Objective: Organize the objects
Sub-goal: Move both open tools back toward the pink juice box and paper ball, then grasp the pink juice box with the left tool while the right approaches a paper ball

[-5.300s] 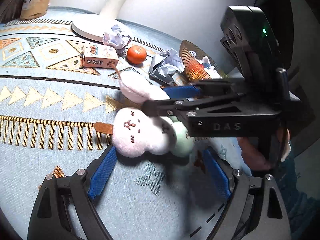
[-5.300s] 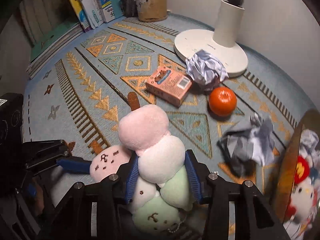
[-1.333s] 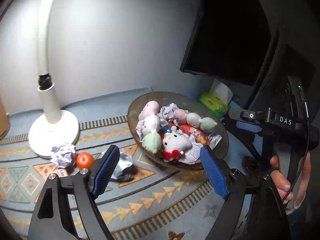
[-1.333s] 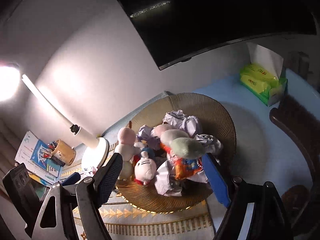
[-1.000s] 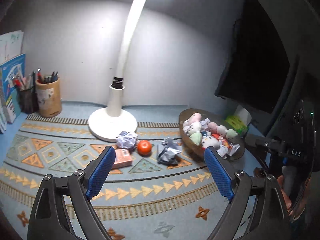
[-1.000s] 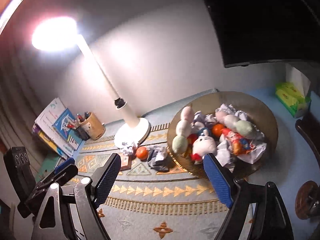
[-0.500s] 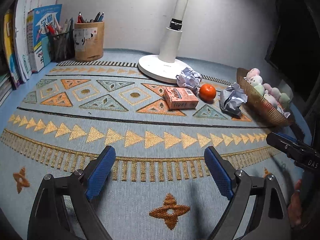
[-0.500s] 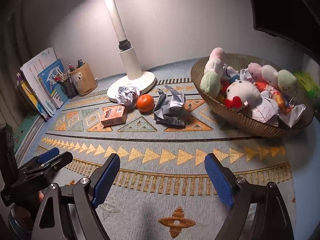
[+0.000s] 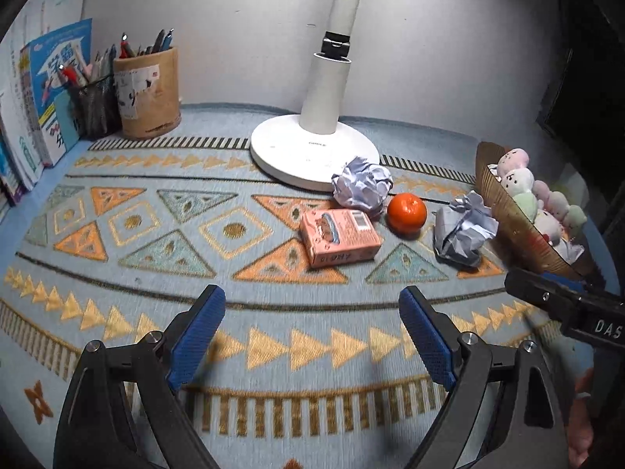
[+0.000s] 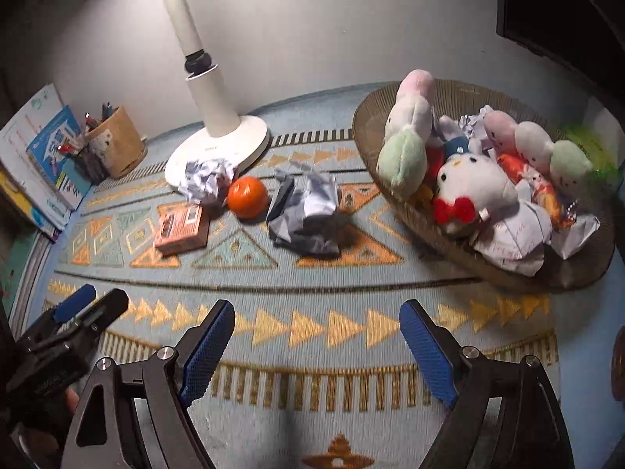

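A pink carton (image 9: 339, 237) (image 10: 181, 228), an orange (image 9: 406, 212) (image 10: 247, 191) and two crumpled paper balls (image 9: 362, 187) (image 9: 463, 228) (image 10: 306, 211) (image 10: 206, 181) lie on the patterned mat in front of the lamp. A woven basket (image 10: 449, 95) (image 9: 519, 230) at the right holds plush toys, among them a white cat toy (image 10: 470, 191), and paper. My left gripper (image 9: 310, 336) hangs open over the mat short of the carton, nothing between its fingers. My right gripper (image 10: 316, 346) is open too, over the mat in front of the basket.
A white lamp base (image 9: 314, 148) (image 10: 218, 144) stands behind the loose items. A pen cup (image 9: 148, 92) (image 10: 117, 140) and books (image 9: 43, 90) sit at the back left. A dark monitor (image 10: 558, 4) is at the back right. A hand (image 9: 582, 422) holds the right gripper.
Both grippers have come down and tipped toward the mat, so the carton, orange and paper balls look nearer and larger. Both jaws stayed wide and empty. At the earliest frames they held dango plush toys.
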A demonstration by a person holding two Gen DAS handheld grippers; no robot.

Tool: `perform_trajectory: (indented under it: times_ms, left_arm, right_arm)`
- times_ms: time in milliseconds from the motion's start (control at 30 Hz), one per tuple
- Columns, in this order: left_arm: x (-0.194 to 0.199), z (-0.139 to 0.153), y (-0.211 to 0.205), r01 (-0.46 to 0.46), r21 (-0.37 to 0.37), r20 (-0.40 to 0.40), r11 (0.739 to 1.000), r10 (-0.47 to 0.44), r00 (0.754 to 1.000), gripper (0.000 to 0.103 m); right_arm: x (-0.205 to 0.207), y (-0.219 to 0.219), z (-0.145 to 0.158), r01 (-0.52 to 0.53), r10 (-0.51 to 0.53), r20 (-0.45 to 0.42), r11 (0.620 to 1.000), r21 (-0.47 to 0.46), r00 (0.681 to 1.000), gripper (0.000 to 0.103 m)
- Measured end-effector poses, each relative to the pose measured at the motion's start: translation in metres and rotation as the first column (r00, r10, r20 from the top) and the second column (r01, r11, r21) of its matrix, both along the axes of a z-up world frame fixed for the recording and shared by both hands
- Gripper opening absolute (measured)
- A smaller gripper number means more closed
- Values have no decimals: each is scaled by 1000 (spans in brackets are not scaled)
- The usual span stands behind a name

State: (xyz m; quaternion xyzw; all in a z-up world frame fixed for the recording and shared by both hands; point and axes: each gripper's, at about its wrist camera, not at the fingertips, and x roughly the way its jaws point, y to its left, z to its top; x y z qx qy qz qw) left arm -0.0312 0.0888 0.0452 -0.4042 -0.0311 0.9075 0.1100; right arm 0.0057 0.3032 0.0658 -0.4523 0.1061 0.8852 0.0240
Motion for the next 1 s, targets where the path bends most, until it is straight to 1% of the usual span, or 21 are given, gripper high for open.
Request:
perform_trajectory:
  times_ms: [67, 133, 167, 233, 267, 333, 367, 467, 533, 600, 633, 700, 733, 800, 833, 900, 933, 1000]
  left_arm:
    - [-15, -4, 15, 12, -32, -5, 999, -12, 1000, 90]
    - [-30, -11, 27, 24, -50, 14, 998, -23, 1000, 90]
    - [-37, -14, 31, 16, -64, 19, 998, -15, 1000, 90]
    - [-48, -18, 36, -9, -85, 25, 996, 11, 1000, 90]
    - [-53, -21, 37, -22, -93, 35, 995, 25, 999, 90]
    - [-60, -25, 39, -30, -98, 61, 995, 36, 997, 90]
    - [-62, -28, 40, -31, -110, 70, 993, 39, 997, 90]
    - [-63, -33, 41, -29, -145, 96, 989, 43, 994, 90]
    - [-58, -32, 38, -40, -165, 86, 985, 55, 995, 90]
    - [-53, -31, 31, -60, -188, 83, 980, 77, 994, 90]
    - [-49, -31, 25, -72, -199, 81, 977, 89, 993, 90]
    - [-44, -31, 8, -111, -232, 73, 966, 131, 989, 90]
    - [-42, -31, -2, -130, -247, 69, 960, 152, 986, 90]
    - [-41, -32, -25, -201, -280, 55, 939, 225, 973, 90]
    - [-46, -32, -40, -233, -278, 57, 932, 258, 964, 89]
    - [-51, -29, -62, -260, -218, 87, 941, 284, 955, 88]
    - [-53, -26, -68, -256, -169, 97, 952, 275, 957, 88]
    - [-51, -20, -64, -192, -70, 101, 979, 198, 975, 88]
  right_arm:
    - [-18, 1, -3, 22, -22, -9, 1000, 2, 1000, 85]
    - [-33, 0, -11, 50, -49, -14, 999, 12, 999, 85]
    - [-37, -4, -12, 68, -67, -30, 997, 45, 997, 86]
    - [-45, -12, -12, 64, -59, -73, 995, 73, 996, 86]
    - [-49, -16, -12, 61, -55, -80, 995, 83, 995, 86]
    - [-56, -20, -17, 94, -87, -58, 987, 126, 994, 86]
    - [-57, -21, -19, 105, -99, -52, 986, 129, 994, 86]
    - [-53, -18, -28, 129, -126, -37, 987, 93, 991, 86]
    - [-51, -13, -34, 160, -159, -32, 985, 61, 987, 86]
    - [-53, -8, -41, 150, -150, -6, 989, 14, 989, 86]
    - [-54, -8, -43, 151, -151, 0, 989, 10, 989, 86]
    - [-55, -5, -45, 151, -151, 9, 988, -10, 988, 86]
    - [-53, -4, -43, 150, -150, -5, 989, -20, 989, 86]
    - [-51, -5, -39, 147, -148, -25, 989, -18, 989, 86]
    - [-51, -5, -39, 144, -144, -27, 989, -16, 989, 86]
    - [-53, -6, -40, 136, -137, -29, 991, -17, 990, 86]
    - [-53, -6, -39, 138, -138, -34, 990, -16, 990, 86]
    - [-52, -6, -37, 139, -139, -50, 990, -16, 989, 86]
